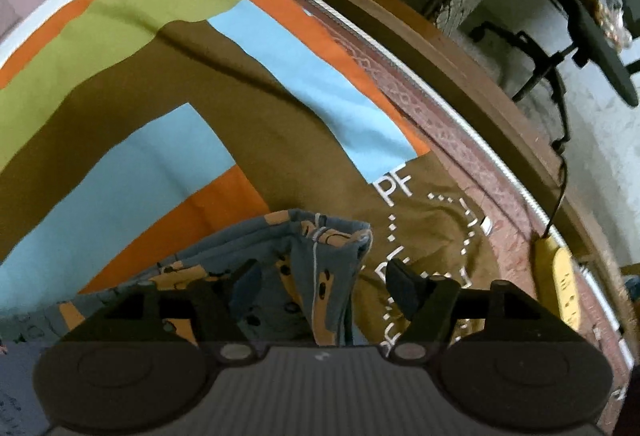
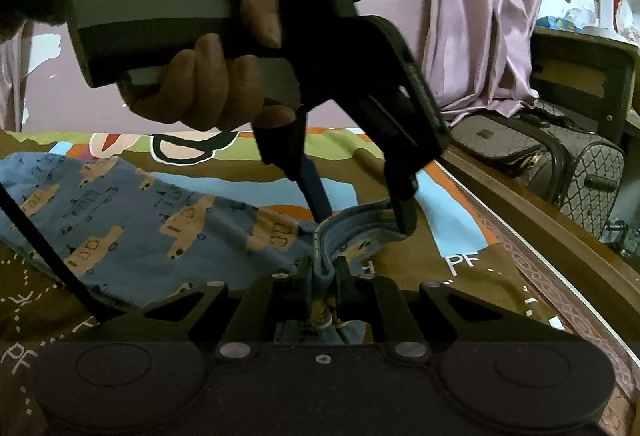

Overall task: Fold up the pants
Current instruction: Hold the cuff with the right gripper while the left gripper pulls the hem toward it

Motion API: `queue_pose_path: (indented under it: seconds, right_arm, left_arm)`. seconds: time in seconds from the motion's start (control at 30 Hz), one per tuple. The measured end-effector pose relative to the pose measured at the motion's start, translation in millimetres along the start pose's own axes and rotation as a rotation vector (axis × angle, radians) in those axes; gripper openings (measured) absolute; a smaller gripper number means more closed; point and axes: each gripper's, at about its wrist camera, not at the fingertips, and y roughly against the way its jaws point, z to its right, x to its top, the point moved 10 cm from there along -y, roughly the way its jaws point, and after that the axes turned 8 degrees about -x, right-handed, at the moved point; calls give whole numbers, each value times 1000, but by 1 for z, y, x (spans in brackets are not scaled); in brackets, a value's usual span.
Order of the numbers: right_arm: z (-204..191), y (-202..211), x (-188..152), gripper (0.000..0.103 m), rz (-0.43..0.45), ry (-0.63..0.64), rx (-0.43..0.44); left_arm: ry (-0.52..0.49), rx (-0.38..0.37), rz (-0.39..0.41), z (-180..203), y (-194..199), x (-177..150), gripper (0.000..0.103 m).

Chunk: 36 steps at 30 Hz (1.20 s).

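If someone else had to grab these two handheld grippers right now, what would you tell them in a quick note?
Left gripper: open, jaws apart on either side of the pants' bunched edge, pads not pressing it.
Right gripper: shut on that same bunched edge of the pants.
Pants: blue with a vehicle print, spread over the colourful bedsheet to the left in the right wrist view, gathered into a thick fold at the grippers, near the bed's wooden edge.
Done: one edge gathered up.
Left: probably lay that edge down, smooth it, then finish folding.
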Motion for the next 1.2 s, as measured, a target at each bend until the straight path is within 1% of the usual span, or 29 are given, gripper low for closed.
queue_pose_path:
  seconds: [0.03,0.07,0.1,0.17,0.23,0.4,0.5,0.6,0.7,0.83,0.9,1.0,1.03,1.07,1.13,1.2]
  right_arm:
    - [-2,0,0,10,-1,5,1]
    - [-4,0,0,10,-3,10,2]
    - [-6,0,0,10,-4,13,3]
    - [-9,2,1,10,-2,23,3]
    - [-13,4,3,10,2,32,5]
    - [-28,14,16,10,35,54,28]
    - [-43,20,27,10,53,67,57]
    - [-62,24,34,10,55,69,103]
    - [-86,27,36,10,38,59,172]
    - [-124,24,32,10,-4,49,271]
    - [-144,19,25,10,-22,64,305]
    - [-164,9,18,10,-49,68,330]
    - [-169,6,16,10,-59,68,332]
    - [-174,4,14,10,-69,68,328]
    - [-180,1,10,10,-86,64,320]
    - [-184,0,7,10,-95,65,307]
  left_arm:
    - [-8,16,-6,0,-1,-2,69]
    - [-14,25,-12,0,-2,-4,59]
    - [-15,28,-18,0,-3,-6,53]
    - [-10,44,-36,-4,-3,-12,28]
    - [2,39,-32,-9,1,-17,14]
    - [55,-28,18,-26,30,-25,11]
    - [68,-63,37,-38,50,-32,11]
    - [76,-78,56,-53,69,-42,11]
    - [93,-73,73,-73,85,-57,12]
    - [113,-37,71,-108,92,-85,12]
    - [125,-26,77,-126,90,-96,12]
    - [160,-27,97,-151,86,-109,12]
    - [168,-34,107,-157,85,-112,13]
    - [174,-42,120,-163,86,-114,19]
    - [190,-59,151,-172,88,-117,26]
    - [207,-85,172,-179,88,-118,27]
